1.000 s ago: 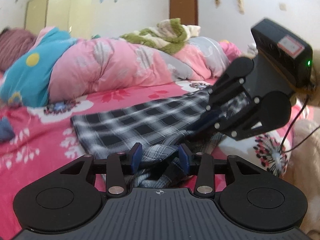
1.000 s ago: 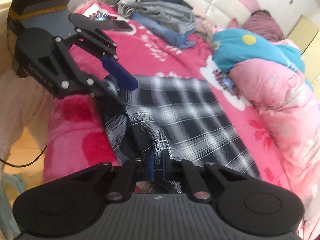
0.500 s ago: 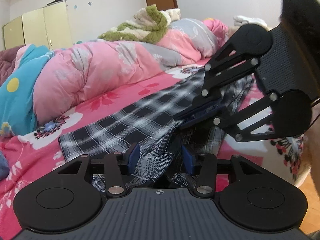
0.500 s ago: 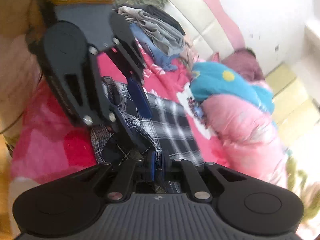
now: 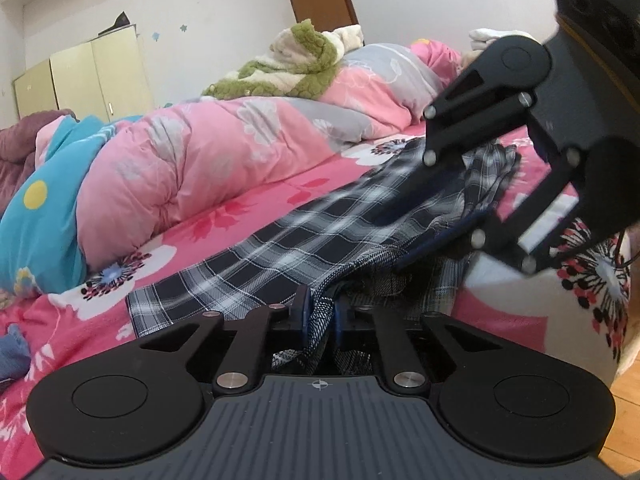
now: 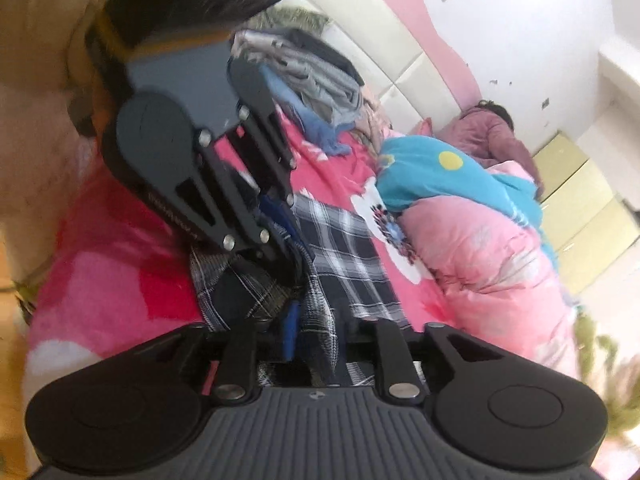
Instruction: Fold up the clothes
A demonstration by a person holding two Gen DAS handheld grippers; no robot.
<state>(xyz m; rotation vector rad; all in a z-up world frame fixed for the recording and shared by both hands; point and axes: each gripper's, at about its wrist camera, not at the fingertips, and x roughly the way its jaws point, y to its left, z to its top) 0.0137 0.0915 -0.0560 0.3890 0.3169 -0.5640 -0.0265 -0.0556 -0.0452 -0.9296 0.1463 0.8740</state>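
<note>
1. No writing is legible; lettering on the tong arm is blurred.
2. The black-and-white plaid cloth garment (image 5: 304, 236) lies on the pink flowered bed (image 5: 248, 216), beside the pink quilt (image 5: 180, 168).
3. Left tongs (image 5: 319, 314), just closing, pinch the garment's edge.
4. Right tongs (image 6: 316, 330), just opening, stand spread around a fold.
5. Yellow wardrobe (image 5: 92, 80) stands beyond the quilt.

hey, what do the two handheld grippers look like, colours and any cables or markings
Both are matt black with blue pads on the fingers. The left gripper has flat linkage arms with silver rivets, round discs either side and a ribbed body with a small crosshair mark. The right gripper looks the same. From the left view, its boxy body carries a yellowish band and a thin dark cable.
</note>
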